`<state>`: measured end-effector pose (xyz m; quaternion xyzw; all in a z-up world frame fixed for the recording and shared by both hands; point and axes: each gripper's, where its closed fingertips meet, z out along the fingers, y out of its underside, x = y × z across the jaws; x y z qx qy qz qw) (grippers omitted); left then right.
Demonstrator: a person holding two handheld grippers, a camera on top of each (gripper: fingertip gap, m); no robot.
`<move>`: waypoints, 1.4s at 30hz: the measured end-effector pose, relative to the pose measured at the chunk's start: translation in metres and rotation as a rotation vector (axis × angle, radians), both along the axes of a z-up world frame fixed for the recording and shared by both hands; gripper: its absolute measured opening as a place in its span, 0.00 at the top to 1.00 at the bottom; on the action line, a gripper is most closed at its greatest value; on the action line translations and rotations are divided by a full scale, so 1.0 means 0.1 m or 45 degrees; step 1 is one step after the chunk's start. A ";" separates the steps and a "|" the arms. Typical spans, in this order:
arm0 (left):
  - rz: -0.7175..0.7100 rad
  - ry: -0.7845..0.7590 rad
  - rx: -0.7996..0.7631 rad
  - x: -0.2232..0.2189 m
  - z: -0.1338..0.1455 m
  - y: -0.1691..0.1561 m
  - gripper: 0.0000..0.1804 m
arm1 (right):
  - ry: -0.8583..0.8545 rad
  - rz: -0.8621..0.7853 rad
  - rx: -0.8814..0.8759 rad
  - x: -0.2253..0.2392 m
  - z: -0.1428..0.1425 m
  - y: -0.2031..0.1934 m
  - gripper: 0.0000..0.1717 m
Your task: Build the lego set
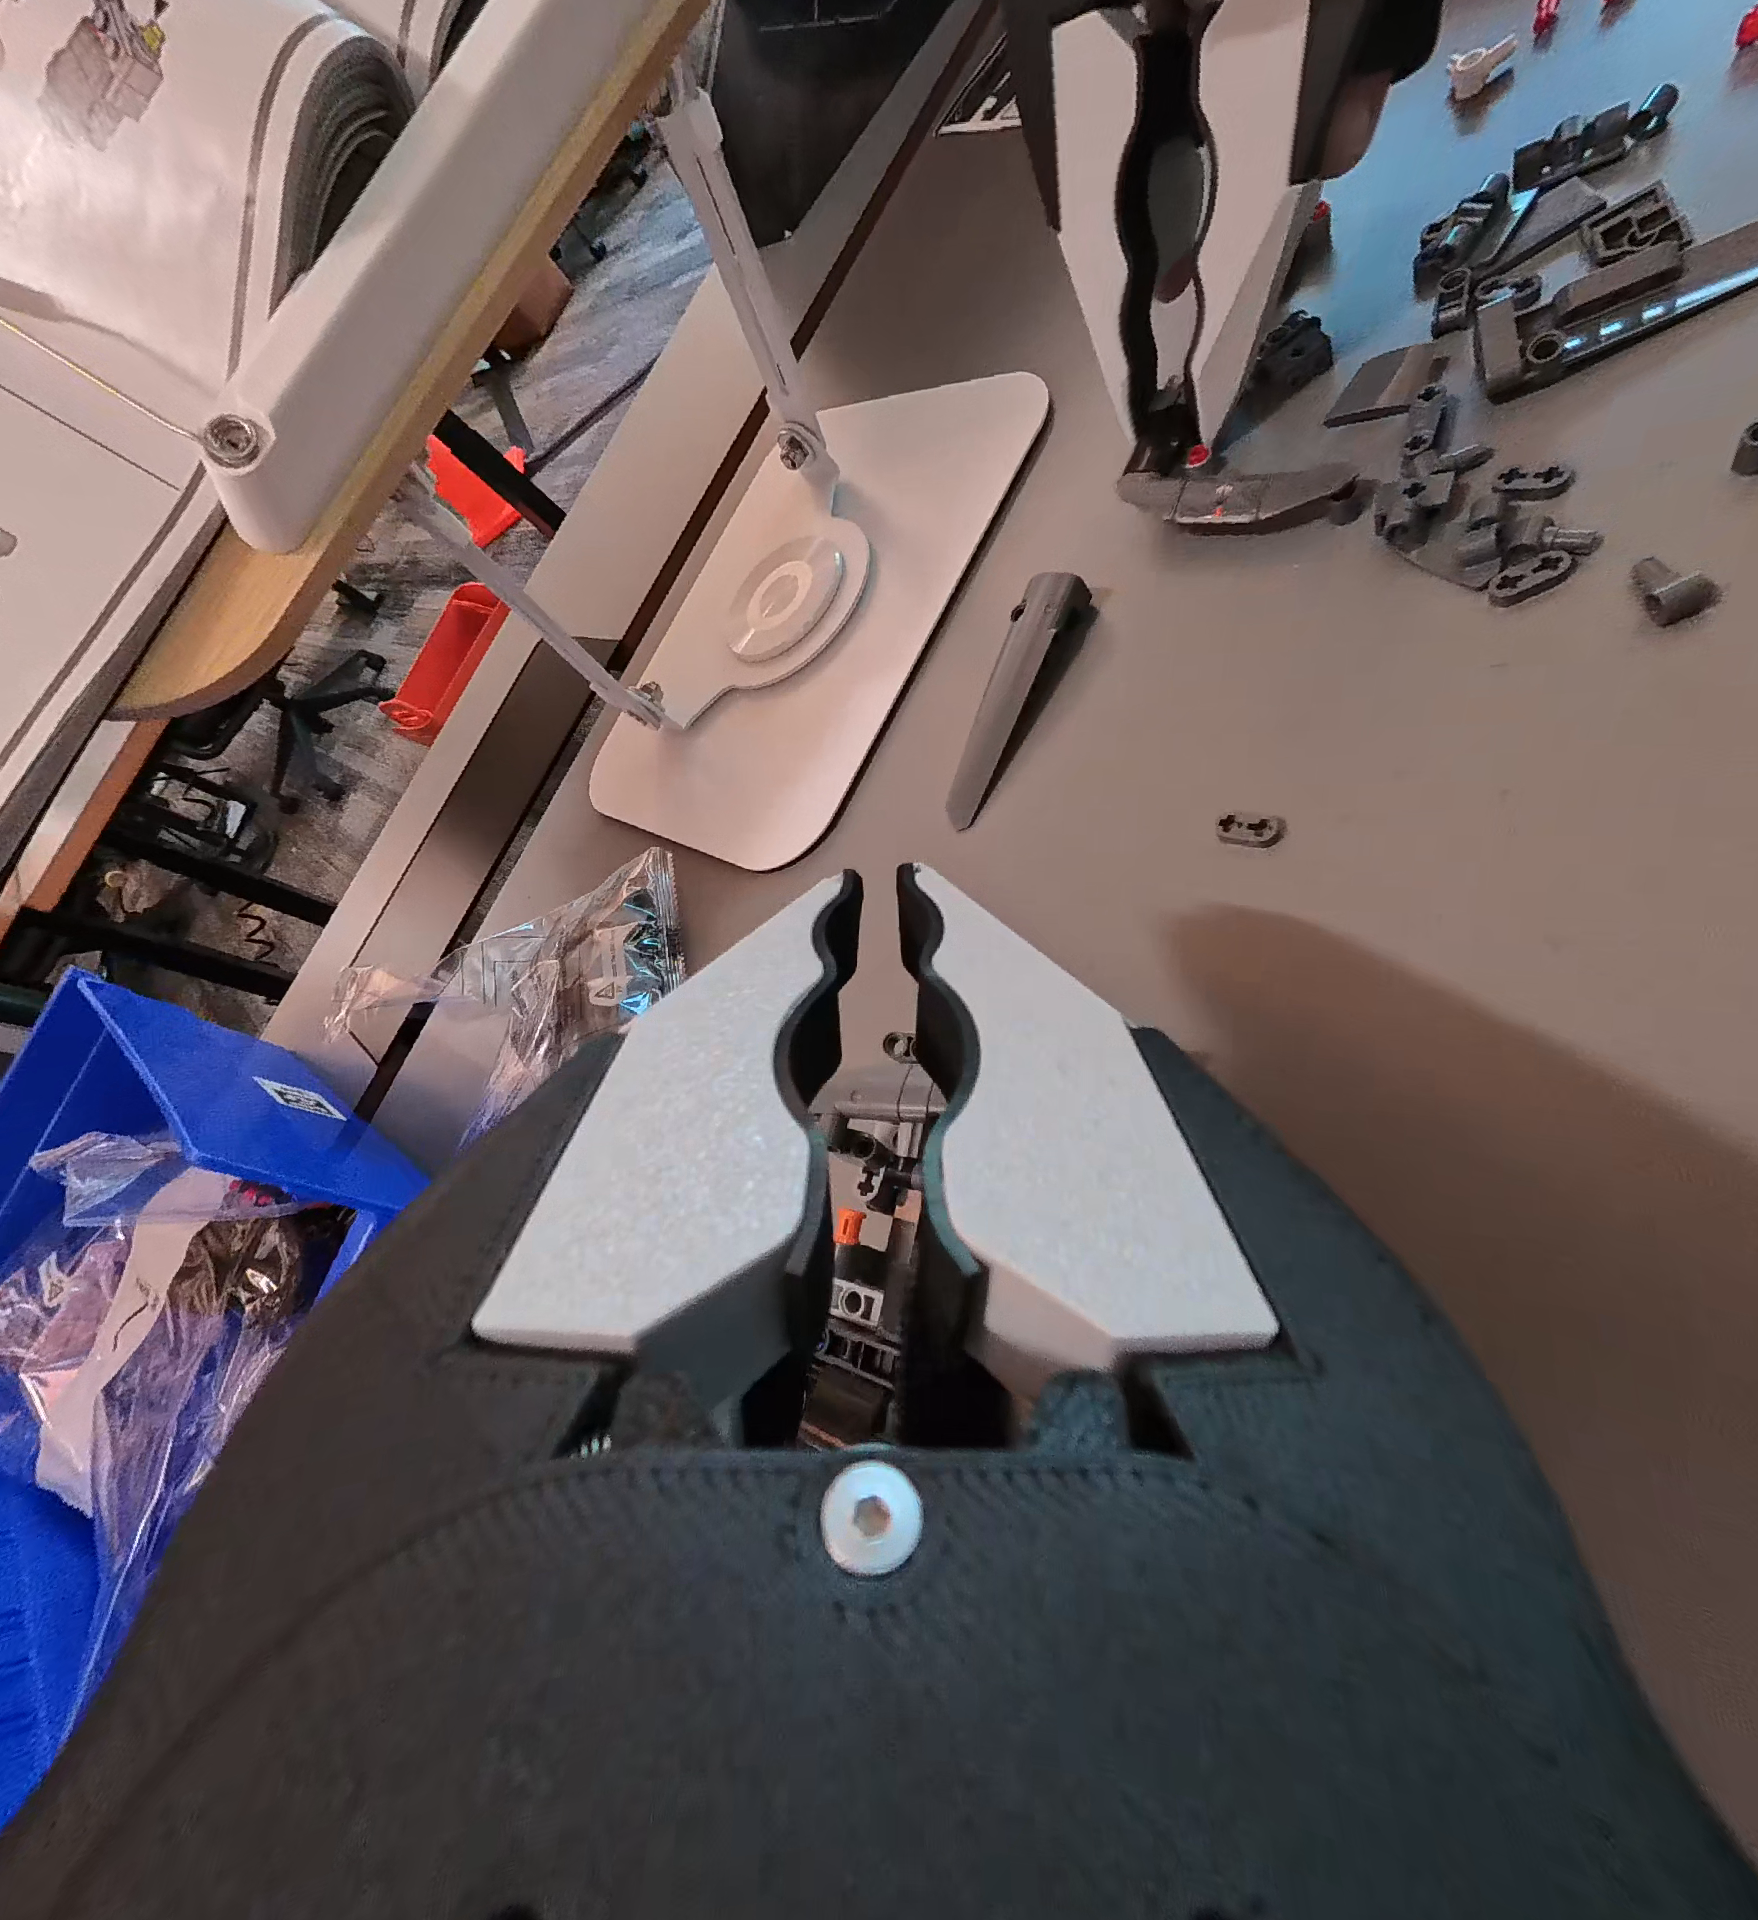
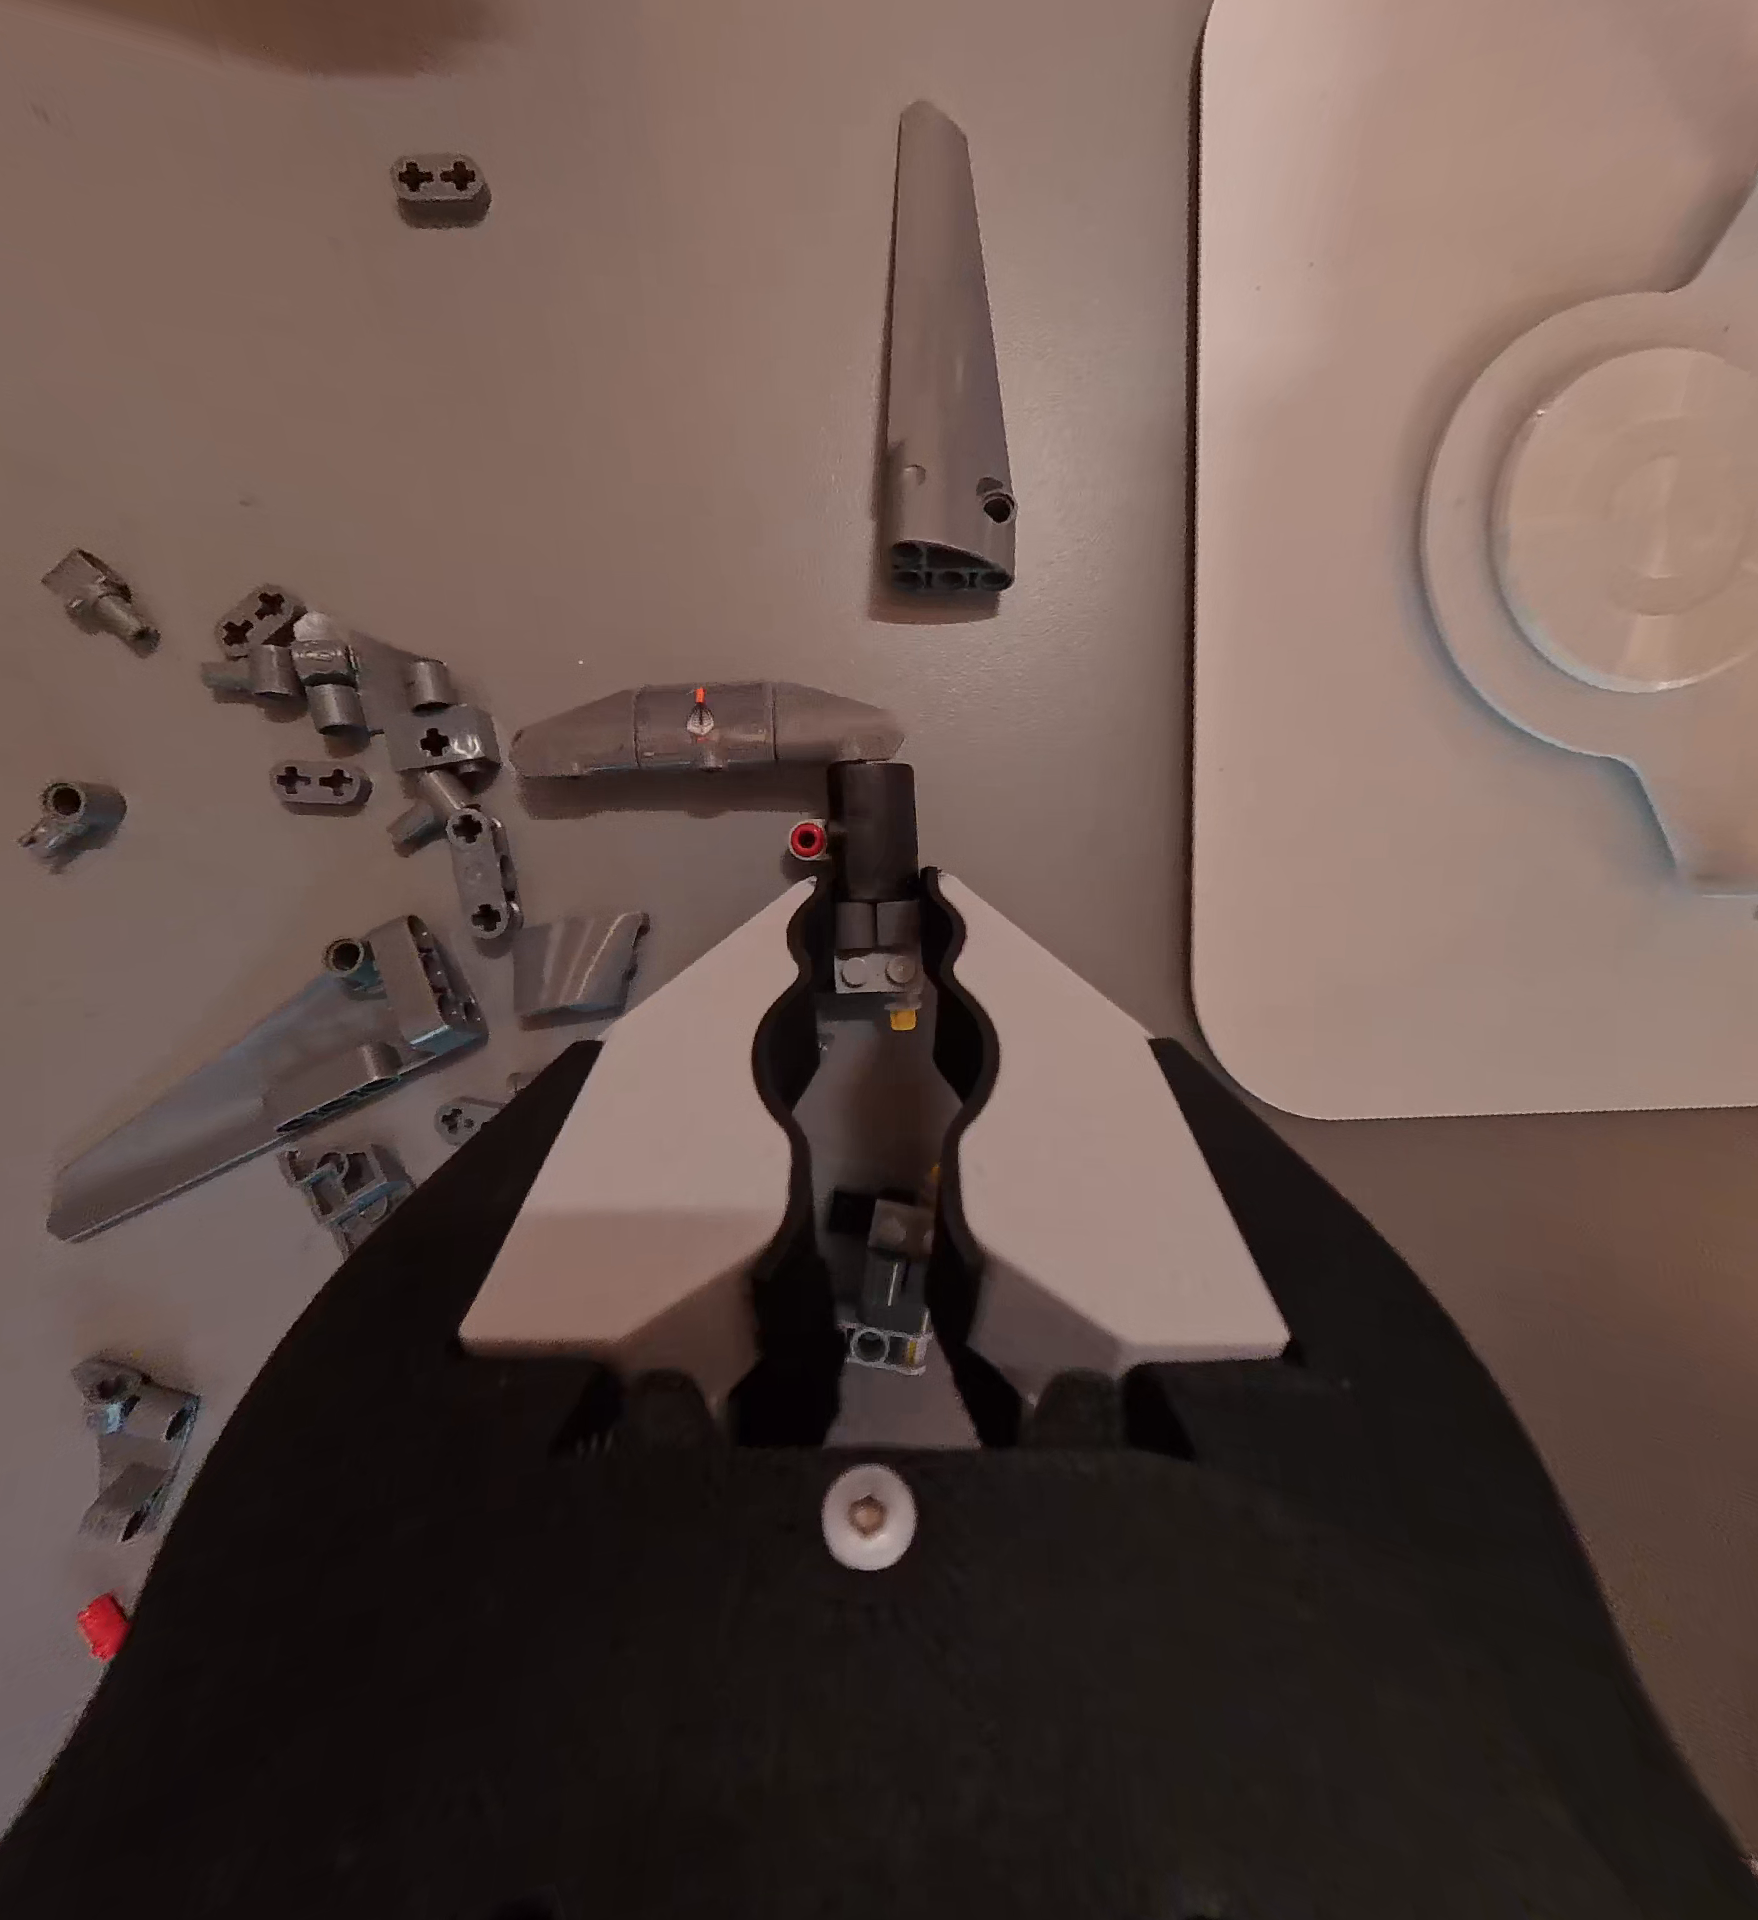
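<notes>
1. Right gripper (image 2: pixel 872 883) is clenched on a small brick build (image 2: pixel 870 831), a black cylinder on top of grey blocks. Both pads press its sides, and the cylinder sticks out past the tips. It sits just off the edge of the white base (image 2: pixel 1322 727), low over the table (image 2: pixel 646 312).
2. A red pin (image 2: pixel 805 840) is right beside the cylinder, on the side away from the base.
3. A curved grey piece (image 2: pixel 703 727) lies just past the cylinder's end, stretching away from the base. Its near tip looks like it touches the cylinder, or is very close.
4. A long tapered panel (image 2: pixel 942 343) lies alongside the base's edge, near it but not touching.
5. A loose pile of grey parts (image 2: pixel 387 727) lies well away from the base, beyond the curved piece. One small link (image 2: pixel 441 187) sits off on its own.
6. Left gripper (image 1: pixel 880 878) hangs near the corner of the base, with its tips a thin slit apart and nothing between them. Some brick bits show deeper in between the fingers, and I can't tell if they're pinched or just underneath.
7. A crumpled clear bag (image 1: pixel 542 966) lies by that same corner of the base, at the table edge. A blue bin (image 1: pixel 75 1091) with more bags sits further out past it.
</notes>
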<state>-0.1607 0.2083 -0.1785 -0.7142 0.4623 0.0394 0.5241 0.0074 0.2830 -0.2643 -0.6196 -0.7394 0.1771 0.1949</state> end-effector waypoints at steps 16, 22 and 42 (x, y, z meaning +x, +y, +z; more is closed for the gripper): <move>0.003 -0.041 0.031 0.06 0.00 0.02 0.91 | 0.269 -0.115 0.252 0.22 0.72 -0.13 0.72; -0.049 -0.044 0.073 0.24 0.03 -0.05 0.83 | 0.436 -0.182 0.380 0.47 1.02 -0.39 0.73; -0.241 0.058 0.077 0.88 -0.19 -0.26 0.70 | 0.445 -0.322 0.537 0.91 0.61 -0.13 0.71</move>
